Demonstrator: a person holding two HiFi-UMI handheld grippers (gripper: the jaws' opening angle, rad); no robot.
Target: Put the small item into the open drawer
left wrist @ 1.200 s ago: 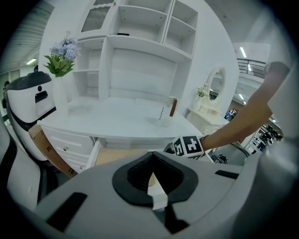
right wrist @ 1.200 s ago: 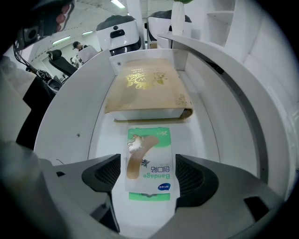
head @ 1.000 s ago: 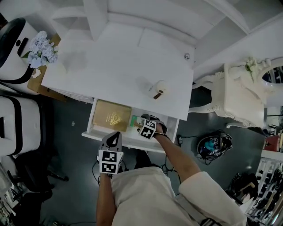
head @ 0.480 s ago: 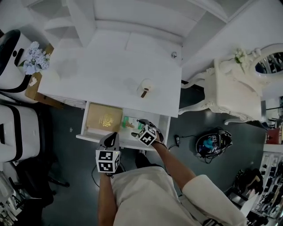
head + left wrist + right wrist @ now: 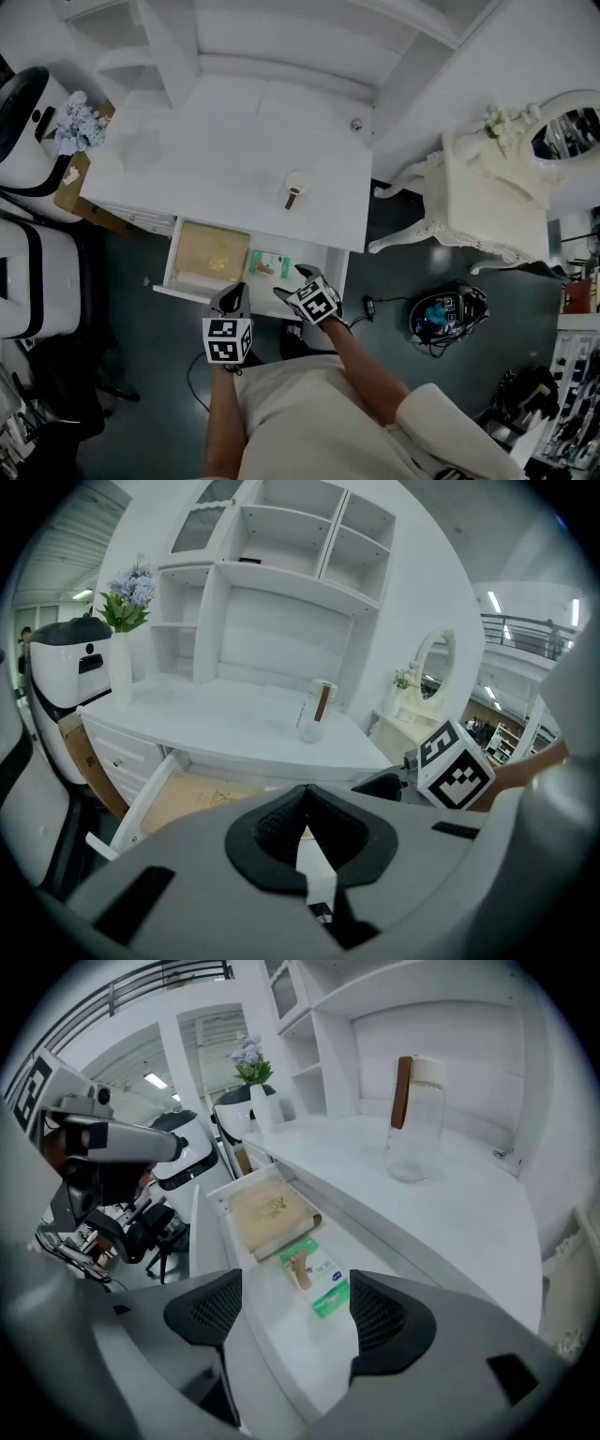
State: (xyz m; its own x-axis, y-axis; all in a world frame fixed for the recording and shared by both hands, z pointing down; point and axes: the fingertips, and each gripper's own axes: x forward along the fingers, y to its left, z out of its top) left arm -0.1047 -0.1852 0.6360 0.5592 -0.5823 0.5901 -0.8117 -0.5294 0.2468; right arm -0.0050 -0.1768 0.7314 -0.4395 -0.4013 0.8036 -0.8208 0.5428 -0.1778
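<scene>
Left gripper (image 5: 306, 808): held just in front of the drawer's front edge, near its middle. The jaws are pressed together with nothing between them.
Right gripper (image 5: 295, 1312): held over the drawer's front edge, to the right of the left gripper. The jaws are spread wide and grasp nothing; the packet shows through the gap, lying below them.
Drawer (image 5: 187, 293): pulled out from under the desk's front edge and open to the top. It holds two things, both lying flat.
Drawer, left end: a tan book (image 5: 211, 253) with a gold mark on its cover fills this end from the front edge to the back.
Drawer, middle: the small item, a green and white packet (image 5: 319, 1279), lies on the drawer floor just beside the book's right edge. A tan piece sits on its upper half. No gripper touches it.
Desk (image 5: 216, 159): the white top carries a clear glass jar (image 5: 414, 1119), upright near the front edge and toward the right. The jar has a pale lid and a brown strip down its side.
Desk, far left corner: a white vase of pale blue flowers (image 5: 131, 583).
Back edge: white shelves (image 5: 281, 564) rise from the desk.
</scene>
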